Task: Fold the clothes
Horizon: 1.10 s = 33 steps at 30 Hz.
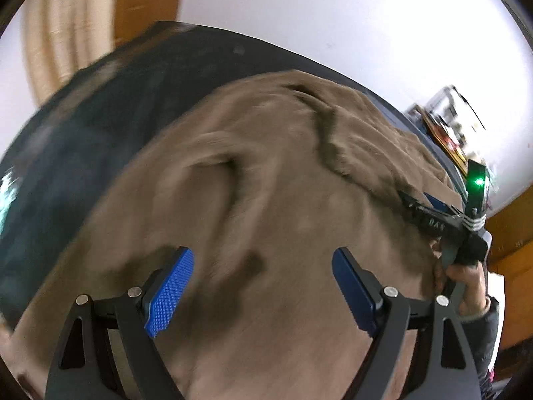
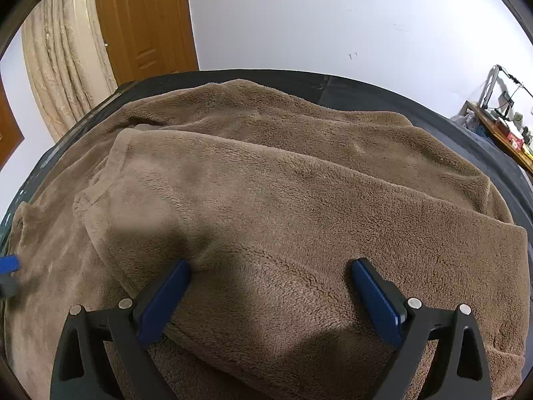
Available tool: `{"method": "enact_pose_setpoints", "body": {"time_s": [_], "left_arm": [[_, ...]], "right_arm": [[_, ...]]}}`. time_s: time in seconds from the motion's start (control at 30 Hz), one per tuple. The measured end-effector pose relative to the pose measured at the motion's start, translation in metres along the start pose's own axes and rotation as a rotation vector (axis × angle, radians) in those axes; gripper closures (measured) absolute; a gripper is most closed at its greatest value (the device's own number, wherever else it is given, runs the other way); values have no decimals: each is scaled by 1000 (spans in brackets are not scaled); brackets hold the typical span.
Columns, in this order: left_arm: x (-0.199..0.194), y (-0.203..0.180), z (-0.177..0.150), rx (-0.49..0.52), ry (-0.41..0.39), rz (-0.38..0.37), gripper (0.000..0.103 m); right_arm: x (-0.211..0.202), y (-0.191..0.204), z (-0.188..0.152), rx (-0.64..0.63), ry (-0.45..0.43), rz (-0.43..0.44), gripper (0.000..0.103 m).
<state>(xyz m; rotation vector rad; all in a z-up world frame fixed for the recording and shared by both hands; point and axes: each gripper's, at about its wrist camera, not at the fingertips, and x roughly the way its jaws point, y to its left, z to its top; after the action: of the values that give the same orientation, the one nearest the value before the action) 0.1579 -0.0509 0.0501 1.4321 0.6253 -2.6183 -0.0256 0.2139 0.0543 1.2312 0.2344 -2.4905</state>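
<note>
Brown fleece garment (image 2: 283, 200) covers the dark worktop (image 2: 499, 166); left view blurred. Left tool (image 1: 263, 286) and right tool (image 2: 269, 293) gape wide, empty, garment toward twelve o'clock.

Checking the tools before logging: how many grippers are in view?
2: the left gripper open above the fleece; the right gripper open on the folded layer.

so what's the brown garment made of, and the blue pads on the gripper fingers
The brown garment looks like plush fleece: a matte, fuzzy nap with soft, rounded folds and a thick hem. The fibre itself cannot be told. The blue pads look like rubber or soft plastic, going by the fine diamond grip texture moulded into the face; the fingers behind them look like matte black plastic.
</note>
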Motion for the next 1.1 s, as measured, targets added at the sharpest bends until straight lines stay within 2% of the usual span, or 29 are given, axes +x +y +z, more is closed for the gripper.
{"method": "enact_pose_setpoints", "body": {"time_s": [0.07,0.2,0.3,0.4,0.67,1.0,1.1], "left_arm": [[-22,24,-15,-34,-14,39,15],[-59,77,-49,-164,-42,152,15],[-73,114,-70,-283,-46,158,15],[-76,128,-83,-322,-34,150,15],[-87,136,-104,-347,-18,177,15],[-76,154,-113,-491,1,18,15],[-80,153,-111,-504,-29,-29,15]], "right_arm": [[0,0,0,0,0,0,3],[-1,-1,-1,-2,-1,-1,3],[-2,-1,-1,-2,-1,-1,3],[-2,-2,-2,-3,-1,0,3],[-3,-3,-3,-3,-2,0,3],[-3,-2,-1,-2,-1,0,3],[-3,-2,-1,-1,-1,0,3]]}}
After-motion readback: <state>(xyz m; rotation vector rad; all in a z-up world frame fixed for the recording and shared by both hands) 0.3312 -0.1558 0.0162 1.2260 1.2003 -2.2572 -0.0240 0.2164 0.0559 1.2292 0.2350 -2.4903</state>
